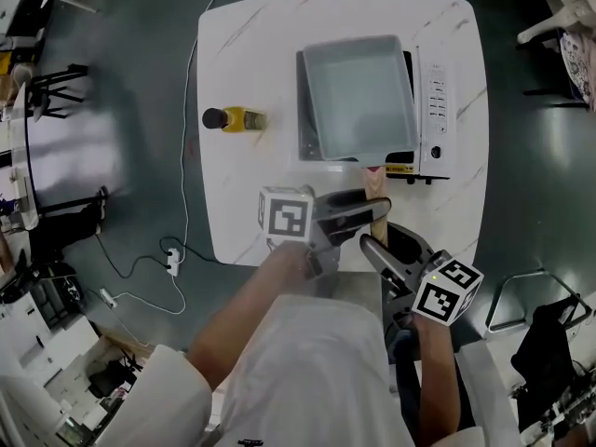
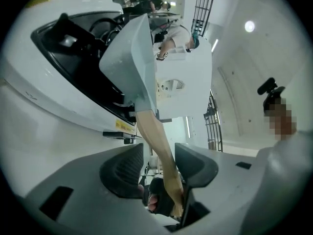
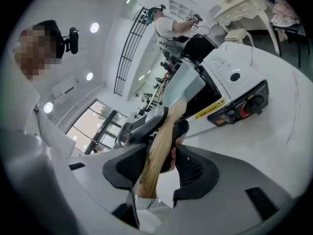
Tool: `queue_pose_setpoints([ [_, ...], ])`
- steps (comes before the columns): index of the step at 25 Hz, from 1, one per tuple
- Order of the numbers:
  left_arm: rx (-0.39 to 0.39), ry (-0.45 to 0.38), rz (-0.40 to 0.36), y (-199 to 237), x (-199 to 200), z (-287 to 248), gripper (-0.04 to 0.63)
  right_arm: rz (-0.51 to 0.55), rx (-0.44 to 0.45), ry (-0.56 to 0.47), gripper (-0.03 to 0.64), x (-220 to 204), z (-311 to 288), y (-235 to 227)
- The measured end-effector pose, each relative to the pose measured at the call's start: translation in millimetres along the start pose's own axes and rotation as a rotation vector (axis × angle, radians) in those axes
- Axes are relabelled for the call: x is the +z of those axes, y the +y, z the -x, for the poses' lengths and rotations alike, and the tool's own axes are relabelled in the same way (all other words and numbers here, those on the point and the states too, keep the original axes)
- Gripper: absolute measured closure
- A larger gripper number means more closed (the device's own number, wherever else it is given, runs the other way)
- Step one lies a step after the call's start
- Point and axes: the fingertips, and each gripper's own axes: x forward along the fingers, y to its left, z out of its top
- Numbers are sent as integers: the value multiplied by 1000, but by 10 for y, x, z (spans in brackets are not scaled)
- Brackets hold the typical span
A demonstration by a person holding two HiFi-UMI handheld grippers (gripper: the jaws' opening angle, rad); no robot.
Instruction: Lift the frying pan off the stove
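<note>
A grey square frying pan (image 1: 358, 96) sits on a white portable stove (image 1: 436, 110). Its wooden handle (image 1: 377, 186) points toward me. My left gripper (image 1: 371, 209) reaches in from the left with the handle (image 2: 156, 141) between its jaws. The wood lies against the right-hand pad, and a gap shows on the other side. Just below it, my right gripper (image 1: 384, 240) also straddles the handle (image 3: 159, 146). There the wood leans on the left-hand pad and stands apart from the other. Both grippers are open.
A yellow bottle (image 1: 235, 119) with a black cap lies on the white table (image 1: 242, 203), left of the stove. The stove's red knob (image 3: 249, 105) faces me. A white cable and power strip (image 1: 172, 261) lie on the dark floor to the left.
</note>
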Motion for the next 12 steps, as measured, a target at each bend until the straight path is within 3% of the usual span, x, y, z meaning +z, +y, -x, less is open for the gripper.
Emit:
queue_pose_setpoints([
  [5,-50,23,20,-60,-10,-50,431,-29,25,27,479,-47,-29,33],
  [12,-72,-23,64,-154,-18,-18,476,-79,26,13,494,-58,0,101],
])
